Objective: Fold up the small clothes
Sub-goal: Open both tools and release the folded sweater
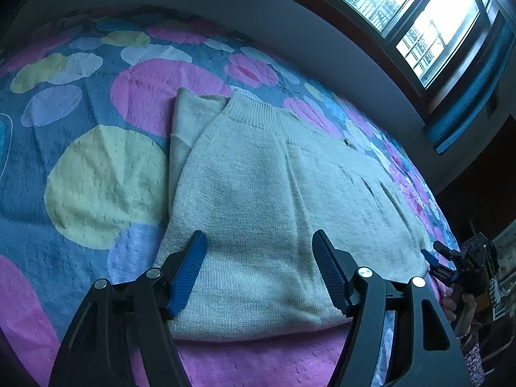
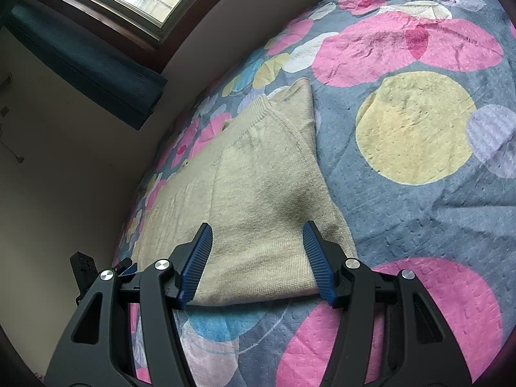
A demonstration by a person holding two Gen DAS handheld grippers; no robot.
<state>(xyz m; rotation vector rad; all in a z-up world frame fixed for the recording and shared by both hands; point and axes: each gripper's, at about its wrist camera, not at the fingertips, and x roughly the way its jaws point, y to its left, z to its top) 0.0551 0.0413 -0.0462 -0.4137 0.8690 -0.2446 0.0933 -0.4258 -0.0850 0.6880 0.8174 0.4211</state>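
The left gripper is held spread over the near hem of a cream knitted sweater, with nothing pinched. The right gripper is likewise spread over the hem's other end. The sweater is laid flat on a bed covered with a circle-patterned blanket.

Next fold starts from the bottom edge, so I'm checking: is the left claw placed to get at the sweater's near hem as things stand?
Probably yes. The left claw stands open right over the near hem of the cream sweater, one finger on each side, nothing lying between. The right claw is off at the far corner, out of its way.
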